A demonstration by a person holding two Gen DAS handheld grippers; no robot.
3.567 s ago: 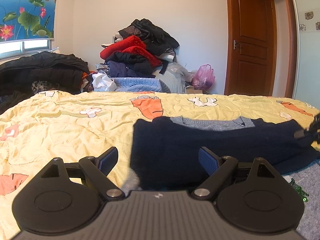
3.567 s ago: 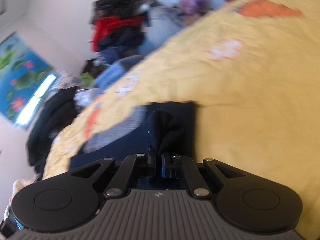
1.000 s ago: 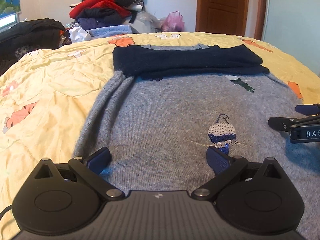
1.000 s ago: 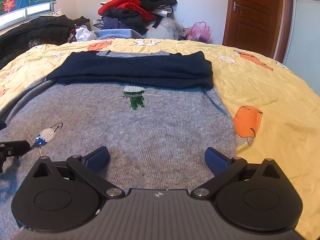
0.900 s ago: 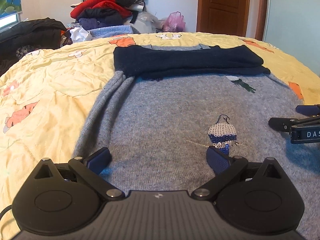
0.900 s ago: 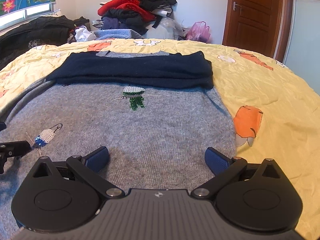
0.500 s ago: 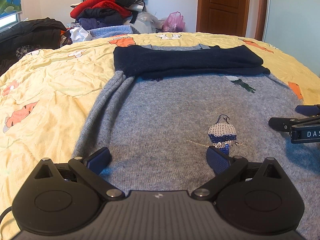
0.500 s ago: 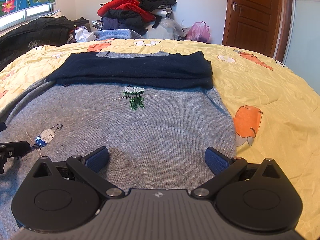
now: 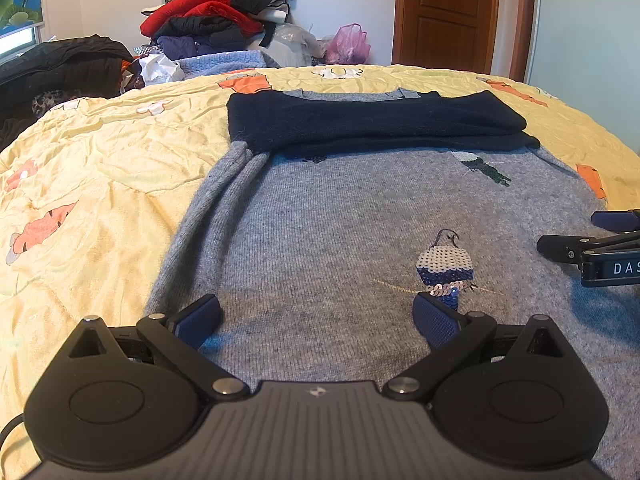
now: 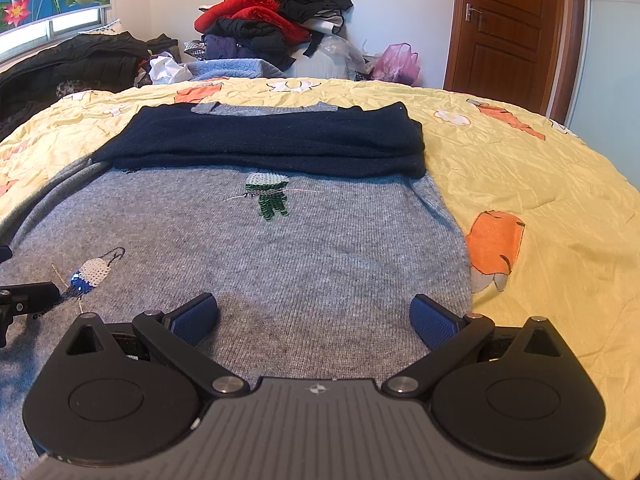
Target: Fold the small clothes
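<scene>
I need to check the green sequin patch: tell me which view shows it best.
The right wrist view: the green sequin patch sits central, whole and close. In the left wrist view it lies far right, small and skewed by distortion.

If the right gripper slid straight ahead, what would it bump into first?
Probably the folded navy sleeves, lying across the grey sweater ahead of the open right gripper. Its height above the knit is unclear.

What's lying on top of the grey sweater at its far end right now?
The sweater's two navy sleeves lie folded across its chest, one over the other. Only the grey collar shows beyond them; the shoulders under them are covered.
</scene>
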